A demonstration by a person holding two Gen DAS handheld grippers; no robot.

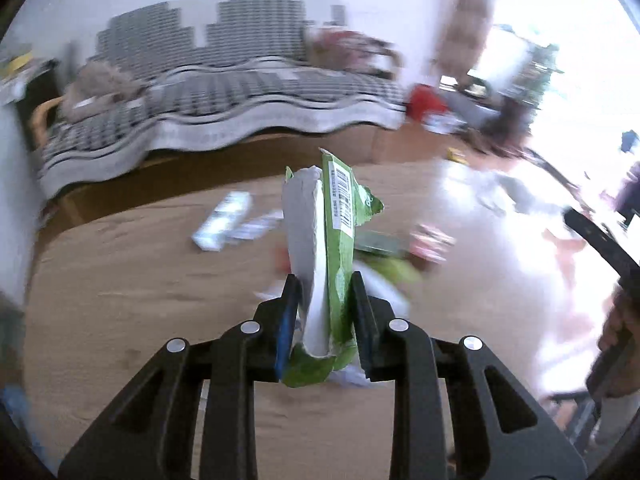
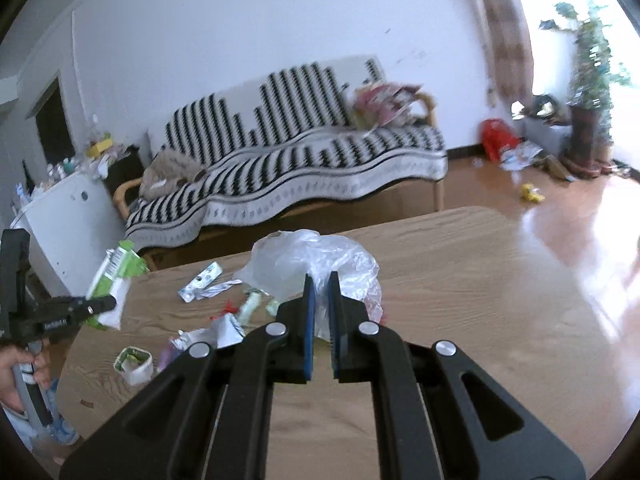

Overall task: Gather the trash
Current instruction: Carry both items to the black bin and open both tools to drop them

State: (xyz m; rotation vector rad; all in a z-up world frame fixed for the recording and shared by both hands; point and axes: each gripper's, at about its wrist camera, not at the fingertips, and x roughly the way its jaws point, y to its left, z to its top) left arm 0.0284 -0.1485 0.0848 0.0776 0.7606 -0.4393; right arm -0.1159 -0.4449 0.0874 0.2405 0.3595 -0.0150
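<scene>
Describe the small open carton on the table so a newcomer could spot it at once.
Start at the wooden table before the striped sofa. Follow the trash to its near left corner: the small carton stands alone there, the only piece with an open square mouth, green-printed inside.

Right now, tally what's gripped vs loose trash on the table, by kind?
Green carton, held in left gripper: 1
Clear bag, pinched by right gripper: 1
Loose cup: 1
Loose foil wrapper: 1
Further small scraps on the table: too blurred to count
Total countable: 4
</scene>
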